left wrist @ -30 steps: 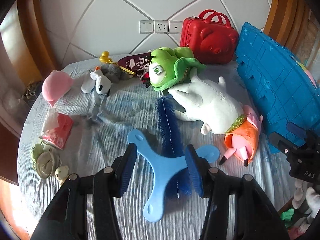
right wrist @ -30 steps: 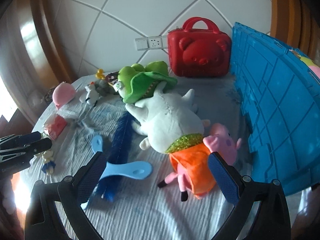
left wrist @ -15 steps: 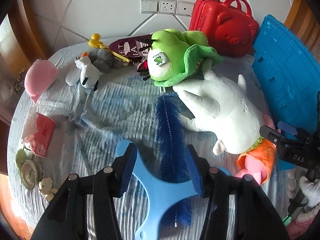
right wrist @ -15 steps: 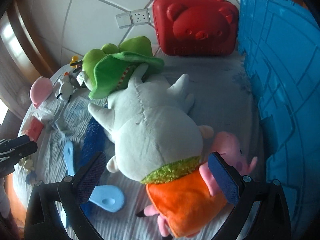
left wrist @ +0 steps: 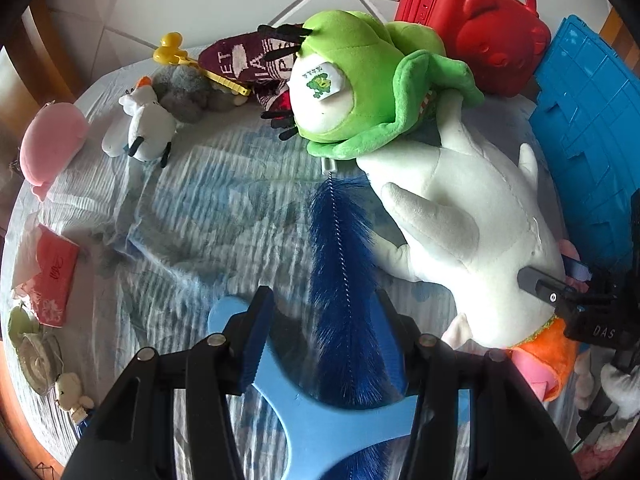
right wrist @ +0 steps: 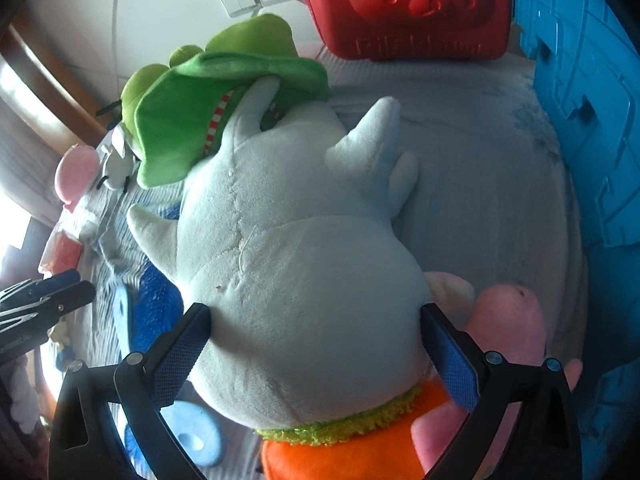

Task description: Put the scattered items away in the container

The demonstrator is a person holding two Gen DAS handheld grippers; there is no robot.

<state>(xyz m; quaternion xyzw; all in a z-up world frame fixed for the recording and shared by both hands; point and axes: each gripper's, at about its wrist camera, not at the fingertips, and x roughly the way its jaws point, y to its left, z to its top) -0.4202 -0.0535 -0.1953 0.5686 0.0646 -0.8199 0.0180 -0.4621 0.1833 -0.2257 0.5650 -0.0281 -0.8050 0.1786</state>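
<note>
Blue crate [right wrist: 580, 120]: far right, inside hidden.
White plush [right wrist: 288, 248]: large, seamed, lying beside crate.
Right gripper [right wrist: 314, 314]: spread wide astride plush.
Left gripper [left wrist: 324, 296]: narrowly parted over blue brush [left wrist: 340, 248], gripping nothing.

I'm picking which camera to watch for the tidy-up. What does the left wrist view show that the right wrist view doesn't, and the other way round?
Only the left wrist view: the yellow duck toy, the maroon cloth and the small shell-like trinkets.
Only the right wrist view: the pig plush's pink head. The left view catches only its orange dress.
Both: the white plush, the green plush, the red case, the blue crate, the blue brush.
</note>
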